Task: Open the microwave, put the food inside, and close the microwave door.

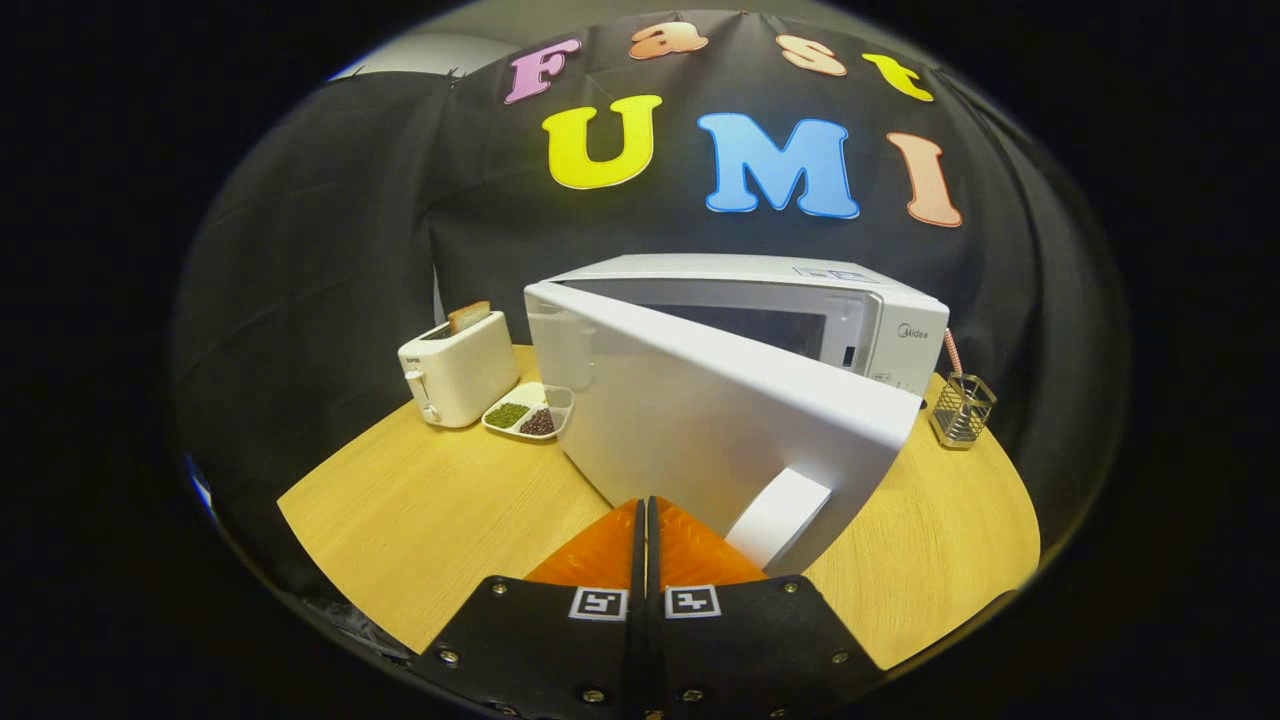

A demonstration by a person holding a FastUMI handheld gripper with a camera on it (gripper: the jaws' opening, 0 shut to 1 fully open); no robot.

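Observation:
A white microwave (800,300) stands at the back of the round wooden table (420,510). Its door (700,420) is swung partly open toward me, hinged on the left, with the white handle (778,515) at its near right end. My gripper (644,502) is shut, fingers pressed together with nothing between them, tips right against the outer face of the door just left of the handle. A small white divided tray (530,412) with green and dark food lies left of the door, beside the toaster. The oven cavity is mostly hidden behind the door.
A white toaster (458,370) with a slice of bread in it stands at the back left. A wire-mesh holder (962,408) stands to the right of the microwave. Bare tabletop lies left and right of my fingers.

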